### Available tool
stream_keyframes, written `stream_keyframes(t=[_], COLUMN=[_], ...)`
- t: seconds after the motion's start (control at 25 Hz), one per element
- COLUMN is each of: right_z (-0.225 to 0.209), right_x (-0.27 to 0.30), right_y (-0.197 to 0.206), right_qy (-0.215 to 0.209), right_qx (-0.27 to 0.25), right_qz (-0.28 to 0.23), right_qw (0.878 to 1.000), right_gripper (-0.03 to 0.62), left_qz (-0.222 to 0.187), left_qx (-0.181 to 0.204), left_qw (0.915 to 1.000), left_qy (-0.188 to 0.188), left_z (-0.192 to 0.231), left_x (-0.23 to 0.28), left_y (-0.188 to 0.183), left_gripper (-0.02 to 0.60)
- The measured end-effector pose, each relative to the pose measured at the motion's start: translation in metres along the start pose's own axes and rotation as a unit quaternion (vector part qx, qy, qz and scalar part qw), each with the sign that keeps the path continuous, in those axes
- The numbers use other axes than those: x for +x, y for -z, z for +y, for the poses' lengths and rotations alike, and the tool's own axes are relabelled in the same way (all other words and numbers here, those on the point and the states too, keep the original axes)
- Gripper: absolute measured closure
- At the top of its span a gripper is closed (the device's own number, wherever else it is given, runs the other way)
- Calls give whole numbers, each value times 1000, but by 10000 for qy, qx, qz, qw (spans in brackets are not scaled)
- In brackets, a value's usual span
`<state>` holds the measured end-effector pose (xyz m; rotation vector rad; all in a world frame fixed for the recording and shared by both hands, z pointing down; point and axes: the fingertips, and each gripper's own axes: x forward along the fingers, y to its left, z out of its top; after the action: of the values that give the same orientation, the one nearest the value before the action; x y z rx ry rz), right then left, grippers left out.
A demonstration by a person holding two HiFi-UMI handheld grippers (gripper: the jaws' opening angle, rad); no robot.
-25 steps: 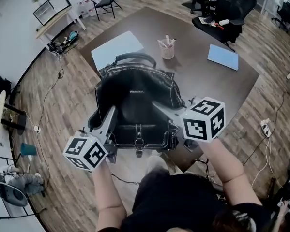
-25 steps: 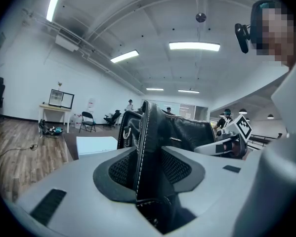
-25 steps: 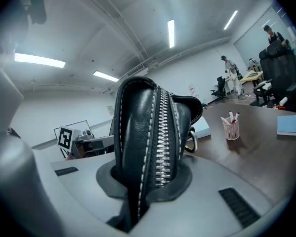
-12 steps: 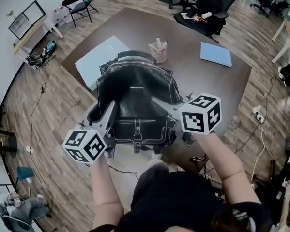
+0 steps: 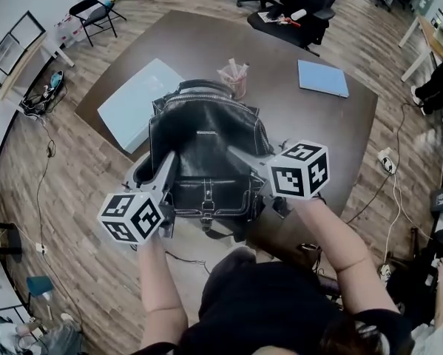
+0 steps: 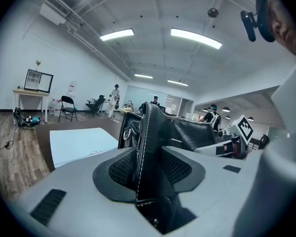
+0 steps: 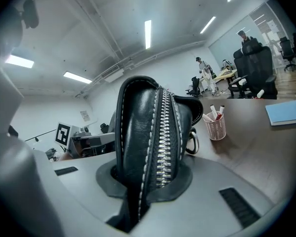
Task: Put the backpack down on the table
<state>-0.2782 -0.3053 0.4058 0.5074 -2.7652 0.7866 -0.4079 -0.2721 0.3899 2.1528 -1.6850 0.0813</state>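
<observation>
A black leather backpack [image 5: 206,150] with a silver zip and a top handle hangs between both grippers over the near corner of the brown table [image 5: 317,124]. My left gripper [image 5: 164,174] is shut on the backpack's left side [image 6: 150,147], its pads pressing a stitched fold. My right gripper [image 5: 245,163] is shut on the right side, clamping the zip edge [image 7: 155,147]. The bag's underside is hidden, so whether it touches the table cannot be told.
On the table lie a pale blue sheet [image 5: 136,109] at the left, a pink mesh pen cup [image 5: 234,80] behind the bag and a blue notebook [image 5: 322,78] at the right. Office chairs [image 5: 295,6] stand beyond; cables run over the wooden floor [image 5: 36,161].
Both grippers have carried the backpack forward over the table's near corner and a little lower. The grips on its two sides have not changed.
</observation>
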Motion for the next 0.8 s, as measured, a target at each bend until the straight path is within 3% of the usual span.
stream_keyframes(t=[0.8], right_z=[-61], right_x=[35], right_y=[6], right_qy=[191], right_qx=[650], right_qz=[88], right_qw=[9977], right_gripper=[523], left_qz=[449], left_qx=[394], left_qw=[9982], left_qy=[-63], left_z=[36], left_x=[67], left_y=[8], left_gripper=[397])
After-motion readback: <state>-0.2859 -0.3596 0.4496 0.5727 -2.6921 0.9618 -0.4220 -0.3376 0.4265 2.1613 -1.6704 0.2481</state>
